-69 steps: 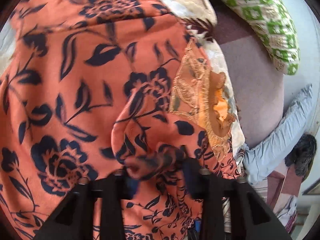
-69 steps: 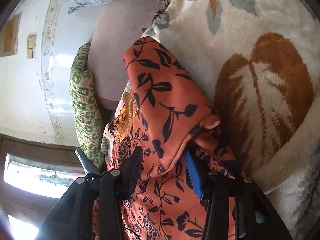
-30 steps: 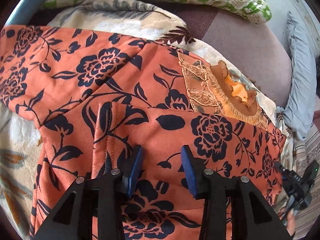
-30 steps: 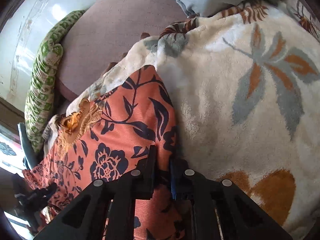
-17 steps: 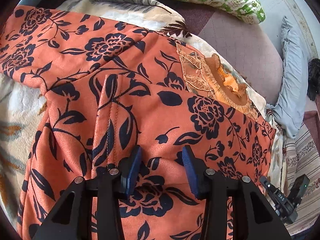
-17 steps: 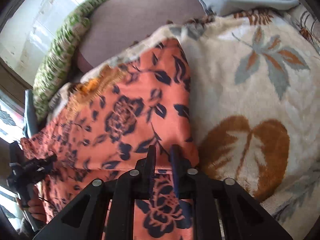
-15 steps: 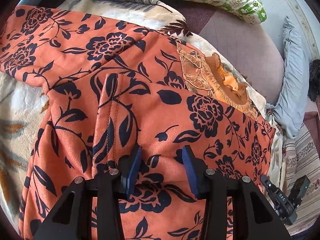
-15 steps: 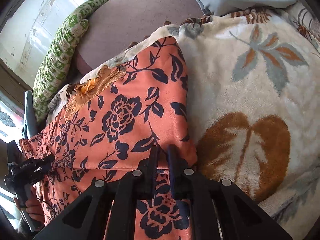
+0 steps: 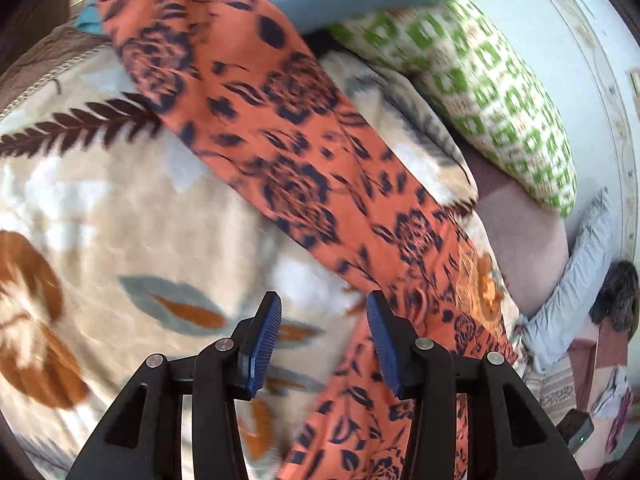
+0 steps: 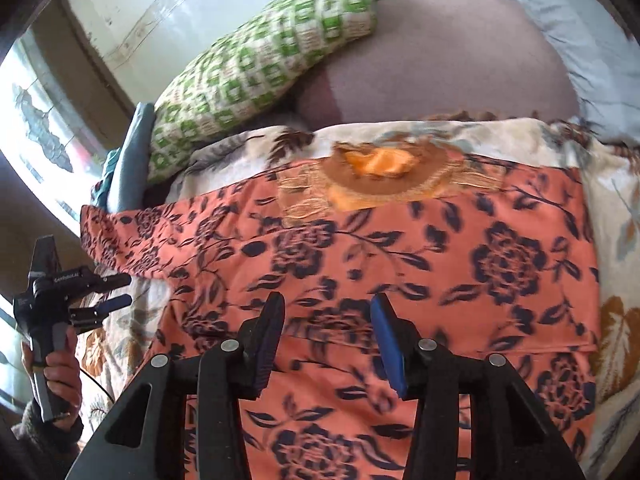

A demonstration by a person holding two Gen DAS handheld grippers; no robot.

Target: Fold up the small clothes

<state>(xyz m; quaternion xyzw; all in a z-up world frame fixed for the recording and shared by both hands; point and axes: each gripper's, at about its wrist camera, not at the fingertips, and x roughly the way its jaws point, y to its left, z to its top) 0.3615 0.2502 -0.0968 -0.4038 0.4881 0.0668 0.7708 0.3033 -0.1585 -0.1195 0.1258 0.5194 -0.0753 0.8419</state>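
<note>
A bed carries everything, covered by a cream blanket [image 9: 132,216] printed with brown and grey leaves. Along its head edge lie a green-and-white patterned pillow [image 10: 260,60], a mauve cushion [image 10: 440,64] and a pale blue pillow [image 9: 568,292].

On the blanket, close to the head edge, lies the orange floral garment [image 10: 400,264], its gold embroidered neckline [image 10: 376,176] toward the pillows. One side appears already folded in, giving a straight edge near the blanket's right side; the other sleeve [image 10: 132,240] spreads out flat toward the bed's left edge.

The right gripper [image 10: 326,332] hovers over the garment's middle, jaws spread and holding nothing. The left gripper [image 9: 322,336], seen from the right wrist view out beyond the bed's left edge, also has its jaws spread and empty; its own view looks across blanket and sleeve.

The step in hand is probably folding that sleeve in. To do it well, pinch the sleeve near its cuff, taking only the sleeve layer and no blanket pile, carry it low across the body, and lay it to match the folded side.
</note>
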